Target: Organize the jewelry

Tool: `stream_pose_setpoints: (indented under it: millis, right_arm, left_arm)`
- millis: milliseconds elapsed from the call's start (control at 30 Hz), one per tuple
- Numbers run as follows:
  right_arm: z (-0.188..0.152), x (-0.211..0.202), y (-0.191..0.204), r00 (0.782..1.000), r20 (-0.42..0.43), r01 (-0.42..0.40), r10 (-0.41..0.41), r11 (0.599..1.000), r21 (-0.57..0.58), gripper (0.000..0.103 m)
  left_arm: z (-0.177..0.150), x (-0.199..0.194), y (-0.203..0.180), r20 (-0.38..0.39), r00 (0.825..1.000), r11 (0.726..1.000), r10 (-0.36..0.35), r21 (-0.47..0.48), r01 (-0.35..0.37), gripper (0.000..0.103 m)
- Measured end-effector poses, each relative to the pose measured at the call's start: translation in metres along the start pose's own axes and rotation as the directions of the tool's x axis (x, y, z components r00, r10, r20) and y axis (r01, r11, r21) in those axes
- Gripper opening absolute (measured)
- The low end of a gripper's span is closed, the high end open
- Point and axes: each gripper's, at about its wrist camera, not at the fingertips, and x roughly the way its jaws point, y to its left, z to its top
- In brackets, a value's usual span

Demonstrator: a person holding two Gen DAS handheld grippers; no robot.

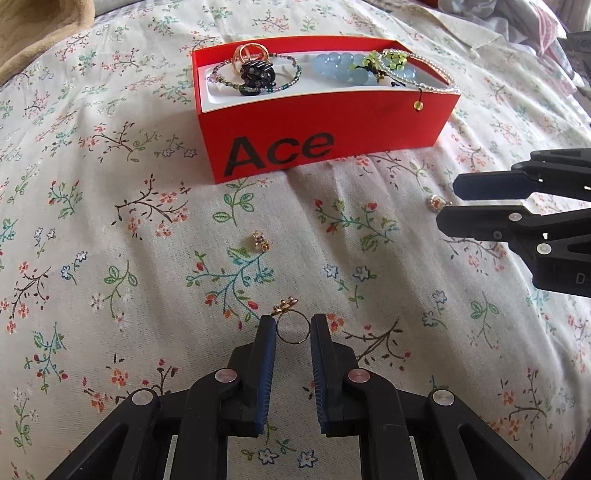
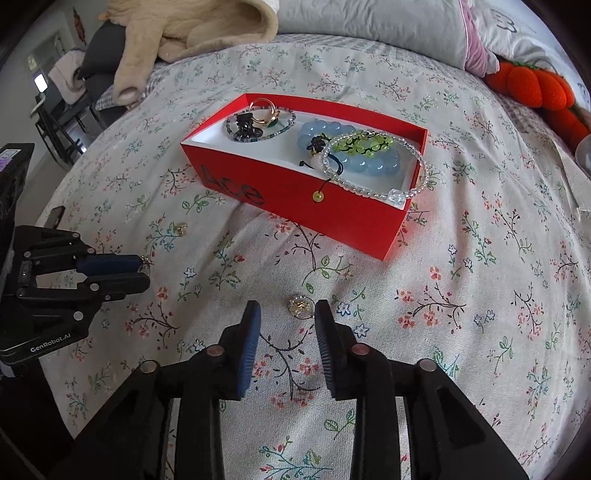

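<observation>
- Left gripper point(image 1: 293, 326): fingers narrowly parted, a thin gold ring point(image 1: 291, 325) with a small flower cluster on top standing upright between the tips; both pads lie at the band's sides, though firm contact cannot be told. In the right wrist view the same gripper point(image 2: 146, 273) shows from the side with its fingers close together and the ring's ornament at the tips.
- Right gripper point(image 2: 286, 314): fingers spread wide, holding nothing; a small gold-and-silver ornament piece point(image 2: 300, 307) lies on the cloth between the tips, nearer the right-hand finger. In the left wrist view this gripper point(image 1: 448, 205) reaches in from the right, with the piece point(image 1: 435, 203) just at its tips.
- Loose item: a small gold charm with red stones point(image 1: 260, 242) lies on the cloth between the left gripper and the box.
- Red box point(image 1: 332, 122), marked "Ace", white-lined, lid off. Contents: gold rings point(image 1: 248, 55), a dark beaded bracelet point(image 1: 258, 75) with a black clip, a pale blue bead bracelet point(image 1: 343, 68), green beads point(image 1: 388, 61), and a clear bead strand point(image 2: 373, 184) draped over the rim.
- Surface: a bed under a floral-print sheet point(image 1: 110, 221).
- Surroundings: beige plush blanket point(image 2: 177, 33), grey pillow point(image 2: 369, 26), orange plush toy point(image 2: 535, 88) at the bed's far edge.
</observation>
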Motion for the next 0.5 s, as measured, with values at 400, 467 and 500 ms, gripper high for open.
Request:
stream_pose_setpoints:
  millis: [400,467,500]
  right_arm:
    - [0.003,0.018,-0.005,0.999,-0.025,0.027,-0.026,0.999,0.020,0.012]
    - [0.004,0.018,-0.008,0.999,-0.026,0.018,-0.018,0.999,0.029,0.006]
    - [0.004,0.017,-0.010,1.000,-0.023,0.011,-0.010,0.999,0.042,0.006]
  left_arm:
    - [0.002,0.006,0.001,-0.014,1.000,1.000,0.008,0.003,-0.008,0.014]
    - [0.003,0.005,0.001,-0.009,1.000,1.000,0.008,0.001,-0.008,0.014]
    - [0.004,0.004,0.001,-0.006,1.000,1.000,0.007,-0.001,-0.007,0.014]
